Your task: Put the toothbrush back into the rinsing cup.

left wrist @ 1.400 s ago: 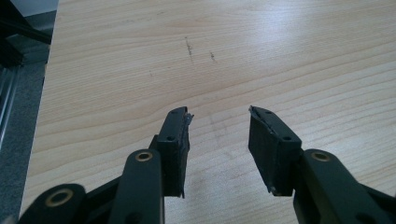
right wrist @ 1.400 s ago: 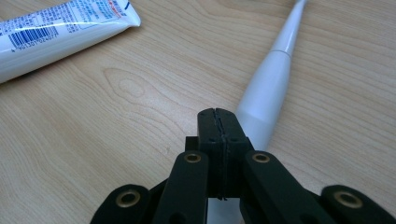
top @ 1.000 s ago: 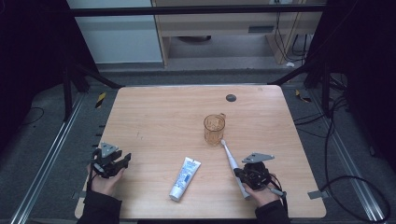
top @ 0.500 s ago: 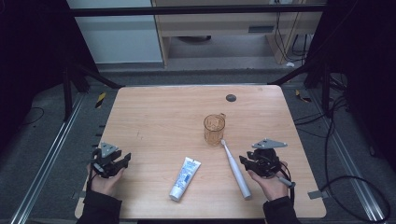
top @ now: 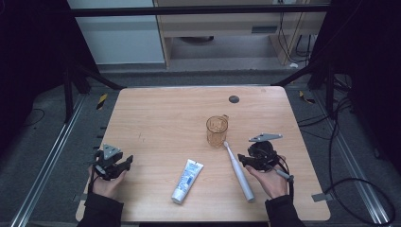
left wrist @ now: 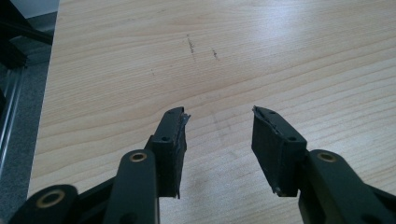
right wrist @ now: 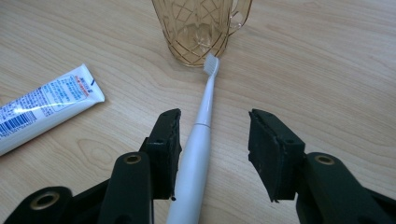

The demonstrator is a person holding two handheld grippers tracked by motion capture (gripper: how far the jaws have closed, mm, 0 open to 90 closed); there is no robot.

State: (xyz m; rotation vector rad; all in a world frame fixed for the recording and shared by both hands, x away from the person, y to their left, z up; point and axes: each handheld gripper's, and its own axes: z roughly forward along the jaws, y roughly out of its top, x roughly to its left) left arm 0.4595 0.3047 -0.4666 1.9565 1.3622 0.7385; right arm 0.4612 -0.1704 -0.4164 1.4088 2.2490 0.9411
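A white toothbrush [top: 239,172] [right wrist: 201,135] lies flat on the wooden table, its bristle head right at the foot of an amber see-through cup [top: 217,130] [right wrist: 198,28]. My right gripper [top: 242,159] [right wrist: 215,116] hovers just above the handle. Its jaws have just been opening and stand apart, with the handle below the gap near one jaw and no pad pressing on it. A white toothpaste tube [top: 187,181] [right wrist: 44,109] lies left of the brush. At the table's near left my left gripper [top: 127,161] [left wrist: 219,114] has been opening too, over bare wood with nothing between its jaws.
A small dark disc [top: 233,99] sits near the far edge of the table [top: 156,118]. Metal rails run along the floor on both sides, and cables [top: 350,179] trail on the right. Bare wood lies between the left gripper and the tube.
The right gripper let go of the toothbrush handle, opened and rose up and away toward the right. The brush now rests on the table. The left hand stayed put, its jaws slightly wider.
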